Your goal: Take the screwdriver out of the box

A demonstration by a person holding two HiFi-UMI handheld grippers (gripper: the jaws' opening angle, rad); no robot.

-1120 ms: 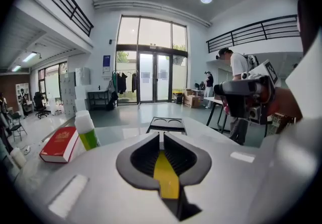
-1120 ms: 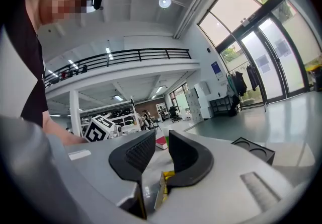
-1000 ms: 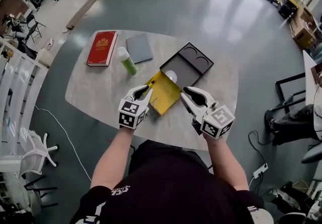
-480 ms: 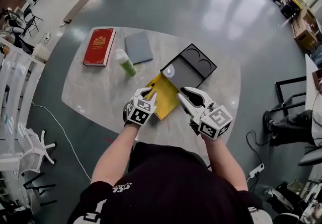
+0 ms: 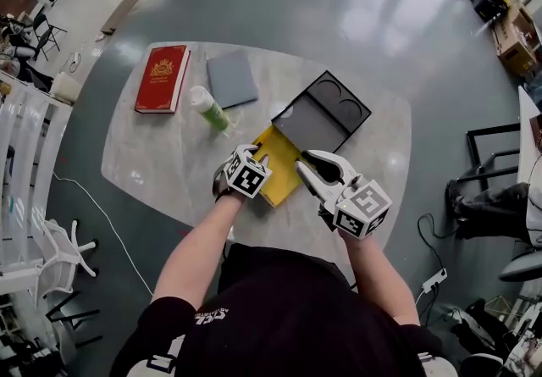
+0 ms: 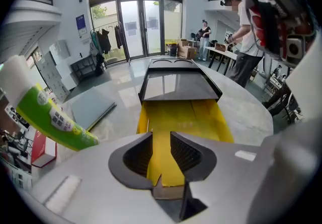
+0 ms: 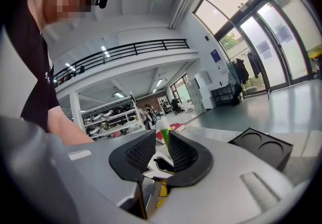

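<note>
A black box [image 5: 326,117] lies open on the table, its lid with two round recesses folded back. A yellow flap [image 5: 279,165] spreads from it toward me. No screwdriver shows in any view. My left gripper [image 5: 248,152] points steeply down at the flap's left near edge. In the left gripper view its jaws [image 6: 161,140] stand a little apart over the yellow flap [image 6: 181,117]; they have just been opening, and the pads press on nothing. My right gripper [image 5: 303,163] hovers level at the flap's right side, and its jaws [image 7: 162,142] are slightly apart and empty.
A green-labelled bottle [image 5: 209,108] lies left of the box, with a grey pad [image 5: 233,79] and a red book [image 5: 161,79] beyond it. The round table [image 5: 152,155] stands on a grey floor. People stand at desks far off in the left gripper view.
My left gripper has dropped and tipped downward onto the yellow flap's near left edge. The right gripper has drifted slightly left toward the flap.
</note>
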